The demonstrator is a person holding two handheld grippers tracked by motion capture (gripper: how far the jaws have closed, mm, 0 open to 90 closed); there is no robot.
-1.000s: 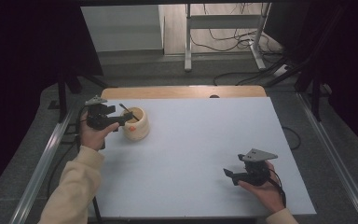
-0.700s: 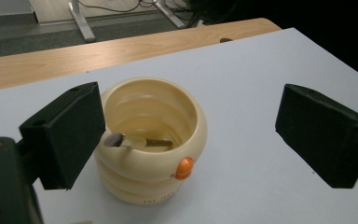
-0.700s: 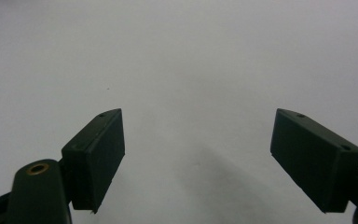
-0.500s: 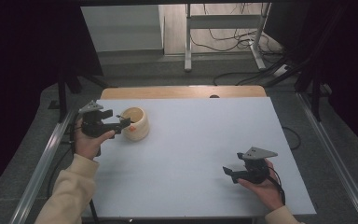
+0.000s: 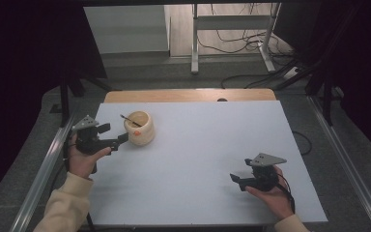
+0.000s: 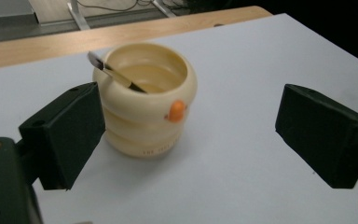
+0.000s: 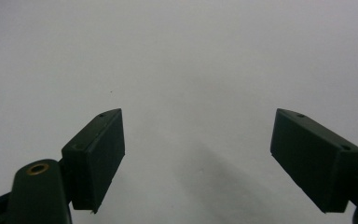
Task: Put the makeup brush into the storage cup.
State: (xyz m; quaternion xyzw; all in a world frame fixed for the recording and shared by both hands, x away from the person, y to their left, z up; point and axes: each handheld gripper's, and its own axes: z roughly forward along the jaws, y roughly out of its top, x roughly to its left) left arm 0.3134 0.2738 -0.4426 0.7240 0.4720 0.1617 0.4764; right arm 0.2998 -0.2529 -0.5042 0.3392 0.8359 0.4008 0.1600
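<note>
A cream ribbed cup (image 5: 139, 127) with a small orange knob (image 6: 176, 111) stands at the table's far left. A thin dark utensil (image 6: 114, 74) leans inside it against the rim. My left gripper (image 5: 113, 134) is open just left of the cup, jaws pointing at it without touching. In the left gripper view the cup (image 6: 144, 107) sits ahead of the open left gripper (image 6: 191, 123), beyond the jaw tips. Near the front right, my right gripper (image 5: 241, 172) hovers open over bare tabletop, and the right gripper view shows nothing held by the right gripper (image 7: 198, 140).
The white tabletop (image 5: 203, 145) has a wooden strip (image 5: 188, 95) along its far edge. Metal rails (image 5: 43, 169) run along both sides. A metal stand (image 5: 232, 29) and cables lie on the floor beyond the table.
My left gripper has drawn back from the cup, leftward and toward the person. The utensil stays in the cup. The right gripper has barely moved.
</note>
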